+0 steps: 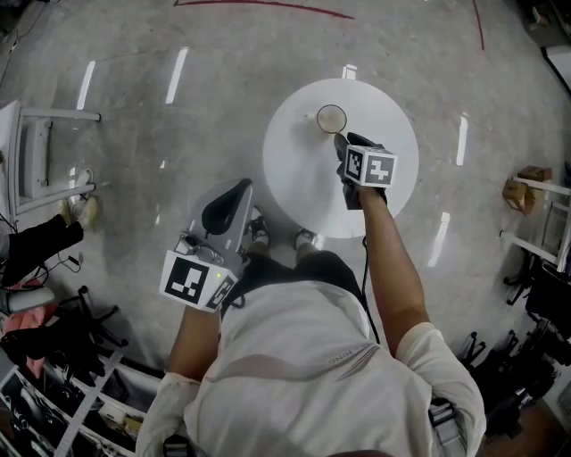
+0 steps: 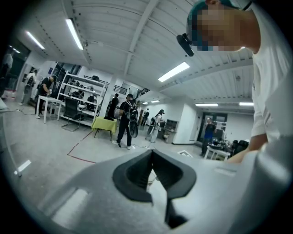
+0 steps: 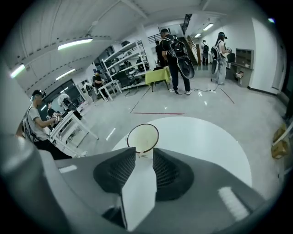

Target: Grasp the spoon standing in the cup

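Observation:
A pale cup point(image 1: 331, 118) stands on the far part of the round white table point(image 1: 294, 170). A short stub point(image 1: 310, 116) sticks out at its left rim; I cannot tell whether that is the spoon. My right gripper point(image 1: 340, 140) is just short of the cup, jaws open. Along those jaws, the cup point(image 3: 143, 136) lies straight ahead of the right gripper point(image 3: 141, 151). A small pale piece point(image 3: 139, 154) at the near rim sits in the gap, untouched by the pads. My left gripper point(image 1: 235, 191) hangs left of the table over the floor, jaws together and empty point(image 2: 152, 155).
A white rack point(image 1: 36, 152) stands at the far left, and dark chairs and clutter point(image 1: 53, 348) fill the lower left. A cardboard box point(image 1: 526, 186) and more gear sit at the right. Several people point(image 3: 176, 55) stand beyond the table, and a red line point(image 1: 268, 7) marks the floor.

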The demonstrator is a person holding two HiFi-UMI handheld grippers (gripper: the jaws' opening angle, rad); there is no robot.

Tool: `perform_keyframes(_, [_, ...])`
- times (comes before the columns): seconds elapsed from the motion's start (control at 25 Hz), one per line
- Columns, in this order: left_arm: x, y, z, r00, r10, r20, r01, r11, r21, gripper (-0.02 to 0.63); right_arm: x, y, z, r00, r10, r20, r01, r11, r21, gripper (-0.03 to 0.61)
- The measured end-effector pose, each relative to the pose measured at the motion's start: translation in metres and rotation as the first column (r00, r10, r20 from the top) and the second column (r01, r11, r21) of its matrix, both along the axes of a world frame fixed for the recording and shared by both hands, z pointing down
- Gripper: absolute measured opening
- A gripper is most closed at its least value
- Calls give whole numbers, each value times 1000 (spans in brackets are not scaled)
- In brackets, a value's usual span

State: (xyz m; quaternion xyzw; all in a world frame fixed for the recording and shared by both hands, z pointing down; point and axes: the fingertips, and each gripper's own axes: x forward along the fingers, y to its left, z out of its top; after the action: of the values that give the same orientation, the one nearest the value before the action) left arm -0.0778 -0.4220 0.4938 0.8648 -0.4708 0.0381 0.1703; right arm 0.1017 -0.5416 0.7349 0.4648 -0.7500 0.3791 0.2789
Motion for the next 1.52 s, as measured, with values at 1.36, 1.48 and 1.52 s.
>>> perform_keyframes(1.36, [37,6,-84,987,158,-9,-154,976,155,3,30,86,-239,988,16,151,-87,874,478,9])
perform_keyframes(1.48, [46,6,-105,981,192,-30,-184,968,170,2,44,106,-289,979,34,200,-147,800,582,9])
perform_keyframes(1.52, [52,7,-111,979,201,-26,-193,965,176,2,51,114,-304,977,39,208,-161,775,612,9])
